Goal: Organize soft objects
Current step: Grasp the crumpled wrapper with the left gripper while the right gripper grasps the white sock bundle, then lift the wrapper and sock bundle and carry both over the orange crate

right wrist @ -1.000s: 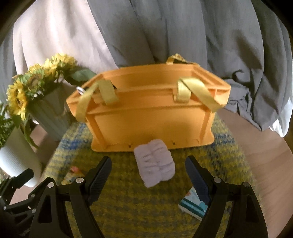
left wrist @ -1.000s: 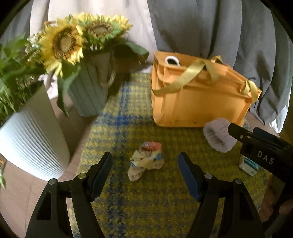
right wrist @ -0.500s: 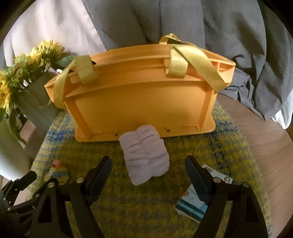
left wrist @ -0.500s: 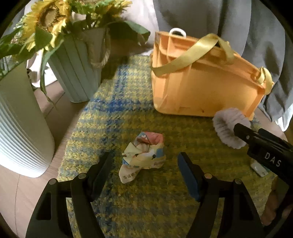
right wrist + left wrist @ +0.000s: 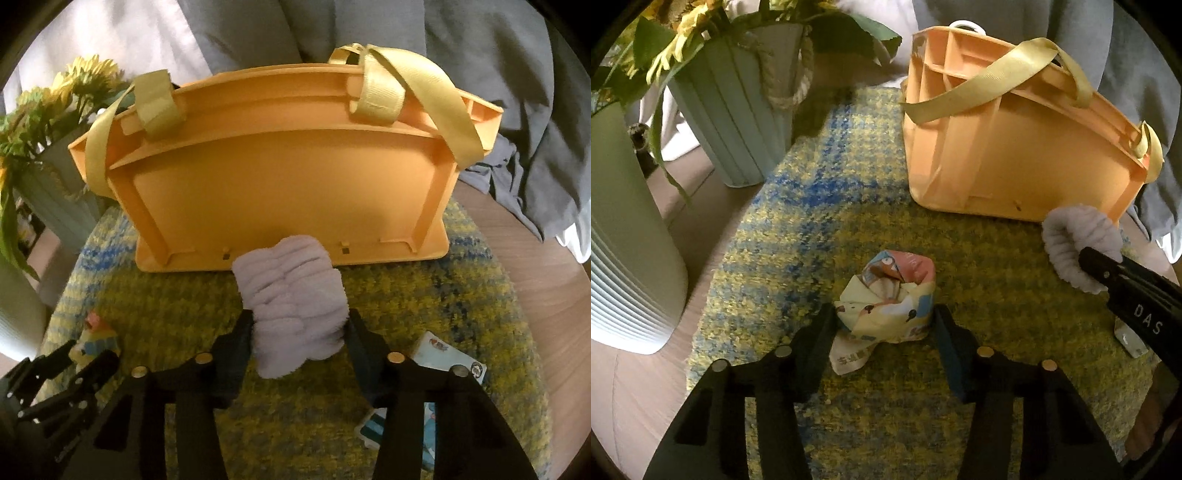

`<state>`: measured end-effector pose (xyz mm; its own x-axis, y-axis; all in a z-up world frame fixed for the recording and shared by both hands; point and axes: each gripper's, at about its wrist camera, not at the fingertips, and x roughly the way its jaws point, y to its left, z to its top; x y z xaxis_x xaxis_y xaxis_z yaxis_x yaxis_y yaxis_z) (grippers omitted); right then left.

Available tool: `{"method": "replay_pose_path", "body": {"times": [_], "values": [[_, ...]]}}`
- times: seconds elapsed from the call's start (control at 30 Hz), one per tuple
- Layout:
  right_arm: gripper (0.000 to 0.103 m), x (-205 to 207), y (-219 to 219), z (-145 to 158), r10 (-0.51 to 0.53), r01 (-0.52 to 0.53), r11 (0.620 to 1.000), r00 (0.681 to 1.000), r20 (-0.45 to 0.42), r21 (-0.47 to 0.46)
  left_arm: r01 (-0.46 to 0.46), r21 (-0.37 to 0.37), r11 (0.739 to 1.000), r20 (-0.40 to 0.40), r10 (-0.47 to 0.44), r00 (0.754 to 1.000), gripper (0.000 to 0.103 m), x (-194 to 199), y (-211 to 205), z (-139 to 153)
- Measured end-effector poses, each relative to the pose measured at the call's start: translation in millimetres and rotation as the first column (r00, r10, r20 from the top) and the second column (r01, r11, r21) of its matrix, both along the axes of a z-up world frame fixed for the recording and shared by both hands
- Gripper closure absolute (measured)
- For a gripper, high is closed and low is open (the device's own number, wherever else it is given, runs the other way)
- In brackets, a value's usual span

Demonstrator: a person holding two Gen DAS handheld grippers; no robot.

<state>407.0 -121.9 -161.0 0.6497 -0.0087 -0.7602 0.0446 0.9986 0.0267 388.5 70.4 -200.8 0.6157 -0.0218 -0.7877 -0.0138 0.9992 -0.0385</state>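
Observation:
A crumpled printed cloth (image 5: 886,299) lies on the yellow-blue mat (image 5: 820,229); my left gripper (image 5: 884,325) has closed in on both its sides and its pads touch it. A fluffy lilac scrunchie roll (image 5: 295,310) lies before the orange basket (image 5: 288,192); my right gripper (image 5: 299,332) is shut on it, pads pressing both sides. In the left wrist view the scrunchie (image 5: 1075,247) shows with the right gripper's finger against it, and the basket (image 5: 1004,162) stands behind it. The printed cloth (image 5: 96,339) also shows at the right wrist view's lower left.
A pale green ribbed pot with sunflowers (image 5: 738,118) and a white ribbed pot (image 5: 624,258) stand left of the mat. A small printed card pack (image 5: 439,373) lies by the right gripper. Grey and white fabric (image 5: 443,44) hangs behind the basket.
Both grippers moved forward and down onto their objects. Their jaws narrowed from wide open to closed around the printed cloth and the scrunchie.

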Motion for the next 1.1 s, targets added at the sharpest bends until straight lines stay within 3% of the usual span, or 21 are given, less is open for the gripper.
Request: {"method": "replay_pose_path", "body": {"times": [0.2, 0.8, 1.1], "values": [[0.07, -7.1, 2.0, 5.8, 0.016, -0.016, 1.0, 0.999, 0.029, -0.017, -0.002, 0.014, 1.0, 0.031, 0.001, 1.0, 0.056, -9.3, 0.2, 7.9], [0.071, -54.6, -2.5, 57.1, 0.062, -0.064, 0.998, 0.988, 0.14, 0.007, 0.029, -0.022, 0.999, 0.132, -0.026, 0.991, 0.056, -53.3, -19.0, 72.7], [0.071, -78.8, -8.1, 89.8, 0.079, -0.084, 0.996, 0.973, 0.216, 0.015, 0.052, -0.016, 0.999, 0.22, -0.047, 0.974, 0.056, -67.0, -31.0, 109.3]]}}
